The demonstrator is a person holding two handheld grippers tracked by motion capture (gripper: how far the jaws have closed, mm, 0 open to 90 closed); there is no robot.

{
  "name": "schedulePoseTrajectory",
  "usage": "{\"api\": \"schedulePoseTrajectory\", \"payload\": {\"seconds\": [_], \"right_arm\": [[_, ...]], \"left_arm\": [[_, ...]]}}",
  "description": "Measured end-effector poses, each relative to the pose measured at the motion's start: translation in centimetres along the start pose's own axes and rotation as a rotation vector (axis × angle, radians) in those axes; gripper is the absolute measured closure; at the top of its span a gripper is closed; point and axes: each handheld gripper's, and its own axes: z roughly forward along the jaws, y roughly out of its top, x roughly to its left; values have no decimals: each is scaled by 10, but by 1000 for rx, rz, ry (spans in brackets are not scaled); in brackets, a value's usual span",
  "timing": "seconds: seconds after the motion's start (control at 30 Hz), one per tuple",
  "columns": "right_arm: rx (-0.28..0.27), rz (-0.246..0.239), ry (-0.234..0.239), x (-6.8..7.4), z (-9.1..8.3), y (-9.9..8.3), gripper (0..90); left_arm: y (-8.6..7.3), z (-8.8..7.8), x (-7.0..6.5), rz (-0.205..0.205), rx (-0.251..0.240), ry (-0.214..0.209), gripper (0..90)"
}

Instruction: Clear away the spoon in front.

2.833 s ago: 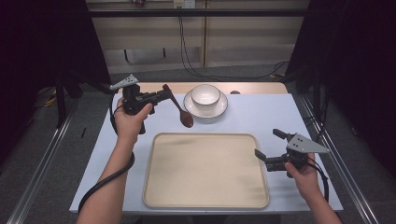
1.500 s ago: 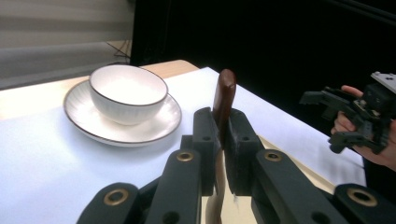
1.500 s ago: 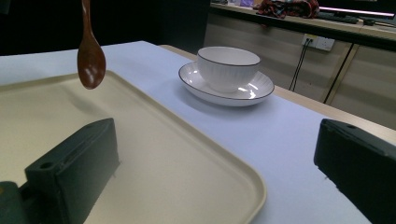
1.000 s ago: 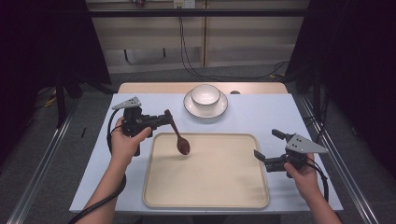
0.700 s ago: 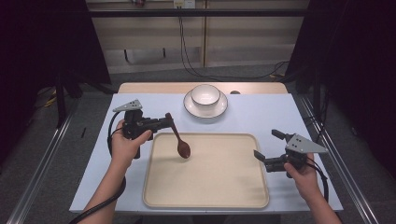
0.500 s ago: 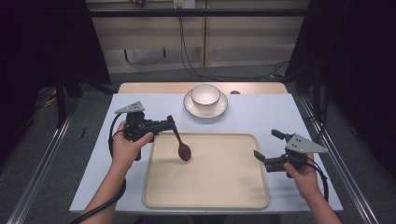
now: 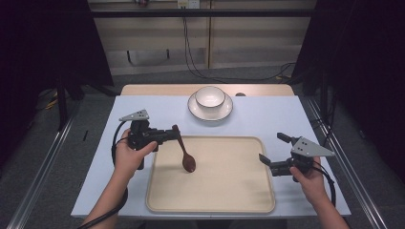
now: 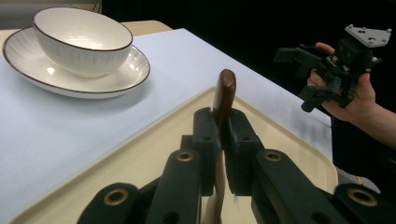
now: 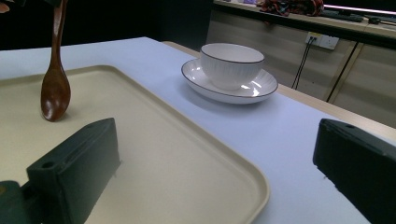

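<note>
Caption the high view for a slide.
Left claw holds a brown spoon over the beige tray.

The left forearm comes in from the bottom edge of the high view and angles up to the left hand (image 7: 128,153), which grips the body of the left gripper (image 7: 177,135); that gripper points level toward the right, its fingers (image 8: 205,140) clamped together on a wooden spoon (image 7: 185,155). The right hand (image 7: 308,179) holds the right gripper (image 7: 272,152) low and level, pointing left, its fingers (image 9: 79,154) spread wide with nothing between them.
</note>
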Motion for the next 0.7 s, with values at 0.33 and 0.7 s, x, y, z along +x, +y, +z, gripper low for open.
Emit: {"api": "schedulePoseTrajectory", "payload": {"seconds": [0.33,0.7], "right_arm": [[5,-3,5,1,1,0,3],[7,-7,11,1,2,0,4]], "left_arm": [[-7,2,0,-26,-11,-40,838],[-15,10,0,-34,32,-35,790]]}}
